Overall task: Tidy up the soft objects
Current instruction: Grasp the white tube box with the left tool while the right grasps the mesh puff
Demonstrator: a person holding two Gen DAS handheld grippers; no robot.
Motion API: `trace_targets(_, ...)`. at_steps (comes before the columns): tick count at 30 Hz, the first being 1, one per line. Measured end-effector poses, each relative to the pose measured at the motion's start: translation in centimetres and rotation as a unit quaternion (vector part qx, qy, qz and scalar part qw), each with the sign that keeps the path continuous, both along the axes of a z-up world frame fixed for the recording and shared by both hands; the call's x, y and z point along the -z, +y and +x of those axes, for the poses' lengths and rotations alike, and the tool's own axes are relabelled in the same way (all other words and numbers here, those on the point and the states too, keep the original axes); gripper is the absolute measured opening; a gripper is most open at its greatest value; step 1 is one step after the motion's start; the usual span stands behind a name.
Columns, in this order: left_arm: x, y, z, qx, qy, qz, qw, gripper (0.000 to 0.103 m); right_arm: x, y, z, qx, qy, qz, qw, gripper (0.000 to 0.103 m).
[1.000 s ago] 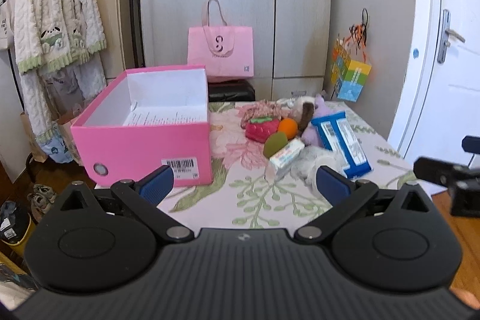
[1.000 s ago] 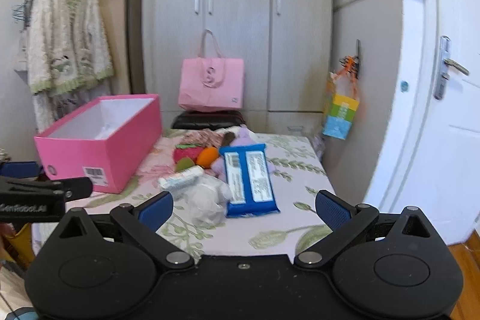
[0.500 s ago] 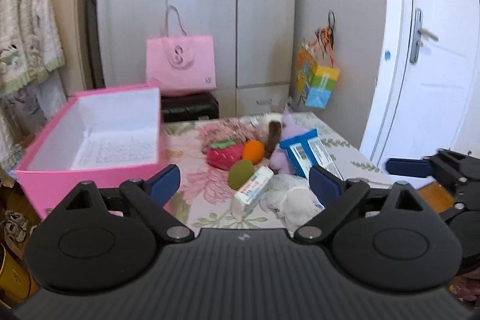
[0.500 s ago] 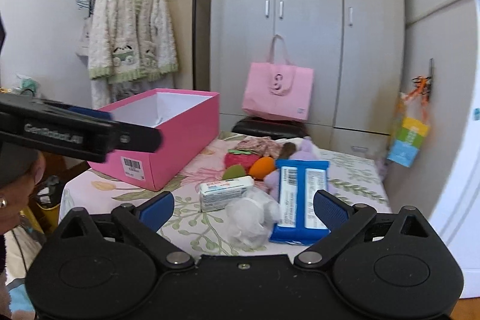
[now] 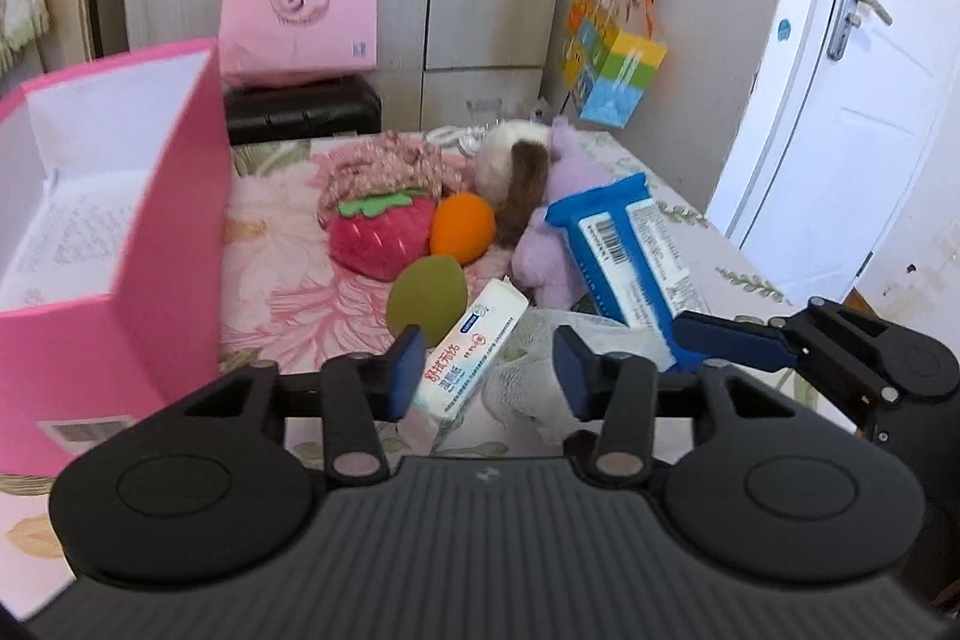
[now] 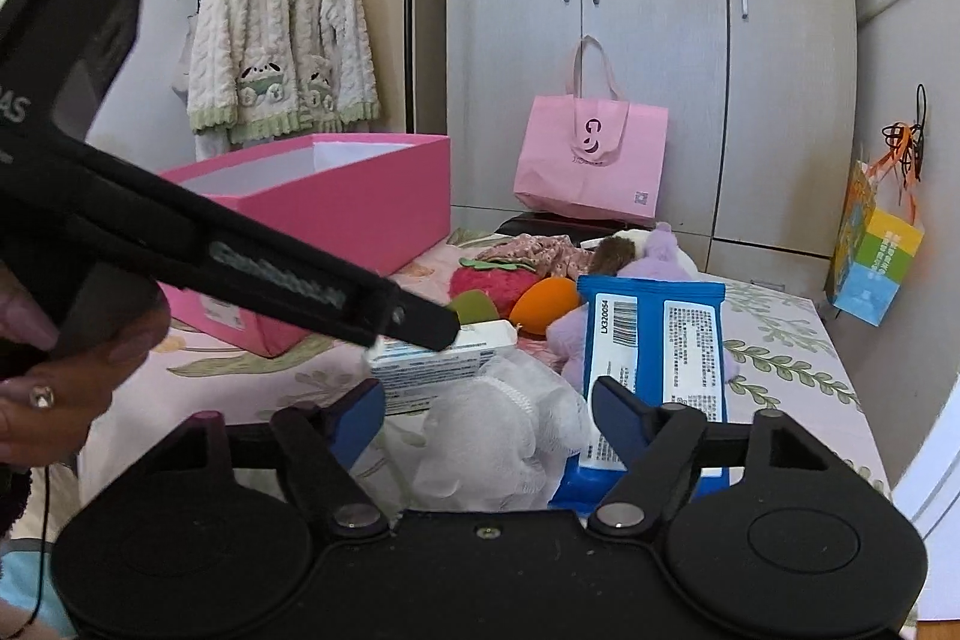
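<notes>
A pile of soft things lies on the floral table: a red strawberry plush point(image 5: 384, 235), an orange ball point(image 5: 463, 226), a green sponge egg point(image 5: 427, 295), a purple plush point(image 5: 555, 214), a white tissue pack point(image 5: 474, 355), a blue wipes pack point(image 5: 627, 250) and a white mesh puff point(image 6: 498, 436). An open pink box point(image 5: 174, 232) stands at the left. My left gripper point(image 5: 487, 381) is open around the near end of the tissue pack. My right gripper point(image 6: 487, 418) is open around the mesh puff.
A pink tote bag point(image 5: 299, 19) sits on a black case behind the table. A colourful bag point(image 5: 612, 79) hangs on the wall at right, next to a white door point(image 5: 864, 100). A knitted cardigan point(image 6: 279, 52) hangs on a rack at left.
Both grippers moved forward and down toward the pile. Both sets of jaws narrowed, the left around the tissue pack and the right around the mesh puff.
</notes>
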State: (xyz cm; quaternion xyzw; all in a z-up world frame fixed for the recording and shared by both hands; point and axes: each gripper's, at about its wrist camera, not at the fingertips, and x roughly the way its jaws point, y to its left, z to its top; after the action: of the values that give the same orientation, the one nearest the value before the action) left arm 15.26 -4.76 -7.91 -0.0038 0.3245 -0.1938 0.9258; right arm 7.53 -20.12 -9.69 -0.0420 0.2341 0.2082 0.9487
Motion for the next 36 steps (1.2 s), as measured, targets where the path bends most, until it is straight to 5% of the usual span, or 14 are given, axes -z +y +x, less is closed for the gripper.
trace_targets(8, 1.1, 0.1, 2.0, -0.003, 0.015, -0.003, 0.9999, 0.034, 1.6, 0.8, 1.5, -0.004, 0.003, -0.044, 0.999, 0.067)
trace_targets(15, 2.8, 0.4, 2.6, 0.005, 0.045, 0.0, 0.999, 0.034, 1.6, 0.3, 1.0, -0.003, -0.002, -0.057, 0.998, 0.043)
trace_targets(24, 4.0, 0.0, 2.8, -0.016, 0.023, -0.005, 0.9996, 0.029, 2.3, 1.6, 1.0, -0.015, -0.01, -0.086, 0.996, 0.041)
trace_targets(36, 3.8, 0.0, 0.4, -0.031, -0.012, -0.008, 0.9994, 0.02, 2.1, 1.7, 0.8, 0.019, -0.005, -0.061, 0.998, 0.035)
